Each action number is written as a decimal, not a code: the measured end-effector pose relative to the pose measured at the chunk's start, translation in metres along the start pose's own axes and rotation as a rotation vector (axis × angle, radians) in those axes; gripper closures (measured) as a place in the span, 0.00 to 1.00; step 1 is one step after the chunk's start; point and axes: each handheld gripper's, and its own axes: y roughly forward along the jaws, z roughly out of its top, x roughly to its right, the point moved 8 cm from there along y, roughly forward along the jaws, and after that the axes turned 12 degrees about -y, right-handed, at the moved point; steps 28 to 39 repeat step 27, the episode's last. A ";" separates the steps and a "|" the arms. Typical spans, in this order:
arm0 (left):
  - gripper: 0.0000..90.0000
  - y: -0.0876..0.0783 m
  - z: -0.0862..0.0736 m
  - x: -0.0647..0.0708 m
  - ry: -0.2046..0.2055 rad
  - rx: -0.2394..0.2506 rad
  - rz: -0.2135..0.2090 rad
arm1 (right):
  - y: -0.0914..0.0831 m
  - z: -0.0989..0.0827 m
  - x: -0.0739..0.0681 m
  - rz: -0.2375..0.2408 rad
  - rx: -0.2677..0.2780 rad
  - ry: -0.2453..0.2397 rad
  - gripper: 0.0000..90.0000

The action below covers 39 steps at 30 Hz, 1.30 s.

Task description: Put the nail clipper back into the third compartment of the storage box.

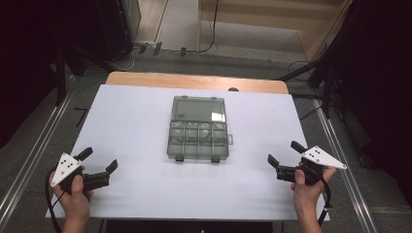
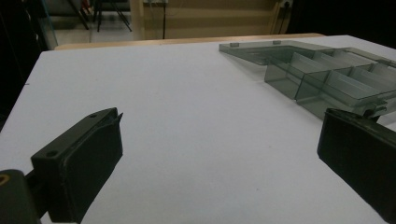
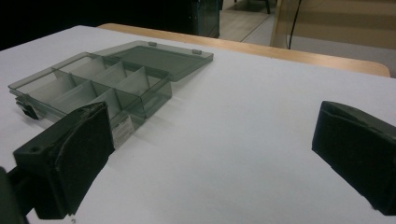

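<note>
**Open organiser box between two idle grippers**

While both grippers rest near the person's edge of the worktop [image 1: 136, 121], a smoky transparent organiser box [image 1: 199, 128] lies open at the middle of the white surface. Its long axis runs from the person toward the far wooden edge, with the flat lid [image 1: 199, 109] folded back on the far side of the compartments [image 1: 198, 141] and two dark latches on the box's near rim.

Left of the box and nearer the person, the left gripper [image 1: 99, 162] has its jaws spread wide, gripping nothing. Right of the box, the right gripper [image 1: 285, 152] is likewise parted and empty. Each is well apart from the box.

From above, thin items seem to lie in the compartments, but they are too small to identify. In the left gripper view the box [image 2: 322, 70] is cut off at the right edge and partly hidden behind a jaw. In the right gripper view the dividers [image 3: 93, 84] show plainly, and a pale label on the box's side wall, with one corner hidden by a jaw.
</note>
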 end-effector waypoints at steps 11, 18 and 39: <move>0.00 0.000 0.000 0.000 -0.001 0.003 -0.004 | -0.010 -0.030 0.009 -0.026 -0.010 0.033 0.00; 0.00 -0.001 0.001 0.000 -0.003 0.004 -0.005 | -0.016 -0.045 0.020 -0.050 0.004 0.099 0.00; 0.00 0.000 0.001 -0.001 -0.011 0.003 -0.010 | -0.017 -0.053 0.025 -0.057 0.003 0.127 0.00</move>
